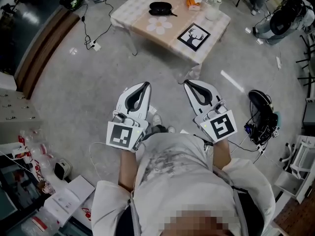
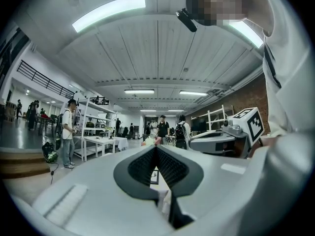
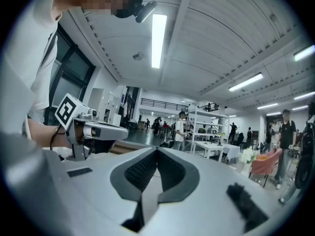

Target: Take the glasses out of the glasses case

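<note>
A black glasses case [image 1: 160,8] lies shut on the far low table [image 1: 138,18], beside a white flower-shaped mat [image 1: 160,25]. The glasses themselves are not visible. My left gripper [image 1: 146,84] and right gripper [image 1: 187,82] are held side by side in front of the person's chest, above the bare floor and well short of the table. Both have their jaws together with nothing between them. In the left gripper view the left gripper [image 2: 156,149] points into the room, with the right gripper [image 2: 231,136] beside it. The right gripper view shows the right gripper [image 3: 157,151] shut likewise.
The table also carries a framed deer picture [image 1: 193,37], an orange box [image 1: 193,2] and a vase of white flowers [image 1: 215,4]. Cables and a power strip [image 1: 93,45] lie on the floor left; black gear [image 1: 261,107] right. A wooden step [image 1: 39,53] runs along the left.
</note>
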### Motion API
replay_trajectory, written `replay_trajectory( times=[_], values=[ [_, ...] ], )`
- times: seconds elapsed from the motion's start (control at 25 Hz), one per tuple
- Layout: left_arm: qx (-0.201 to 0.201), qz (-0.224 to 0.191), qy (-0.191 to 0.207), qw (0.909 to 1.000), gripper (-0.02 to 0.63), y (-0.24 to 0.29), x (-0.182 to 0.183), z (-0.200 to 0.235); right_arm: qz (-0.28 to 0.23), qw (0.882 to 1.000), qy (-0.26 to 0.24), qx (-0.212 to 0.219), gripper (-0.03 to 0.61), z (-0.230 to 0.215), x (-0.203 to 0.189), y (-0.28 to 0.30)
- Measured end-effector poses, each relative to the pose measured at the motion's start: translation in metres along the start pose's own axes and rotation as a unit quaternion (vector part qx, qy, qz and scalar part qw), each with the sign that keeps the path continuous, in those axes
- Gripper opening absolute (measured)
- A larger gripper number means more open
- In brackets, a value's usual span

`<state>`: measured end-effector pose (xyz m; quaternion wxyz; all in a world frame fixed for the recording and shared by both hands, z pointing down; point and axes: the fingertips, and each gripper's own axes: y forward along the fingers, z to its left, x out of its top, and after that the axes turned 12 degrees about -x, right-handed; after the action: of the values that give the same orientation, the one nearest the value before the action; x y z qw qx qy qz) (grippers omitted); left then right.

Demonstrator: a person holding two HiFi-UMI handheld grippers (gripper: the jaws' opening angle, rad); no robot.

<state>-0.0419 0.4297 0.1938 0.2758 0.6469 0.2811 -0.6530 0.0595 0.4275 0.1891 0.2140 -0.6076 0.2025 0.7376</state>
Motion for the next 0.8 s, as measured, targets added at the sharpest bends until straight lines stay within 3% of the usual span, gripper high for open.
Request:
replay_trajectory(
  times=[0.8],
  values=[
    [-0.045,-0.001,-0.015,0.9989,0.009,0.036,-0.012,0.093,0.034,0.999,-0.002,-0.017,0.017,-0.004,-0.011,0.090]
  ],
)
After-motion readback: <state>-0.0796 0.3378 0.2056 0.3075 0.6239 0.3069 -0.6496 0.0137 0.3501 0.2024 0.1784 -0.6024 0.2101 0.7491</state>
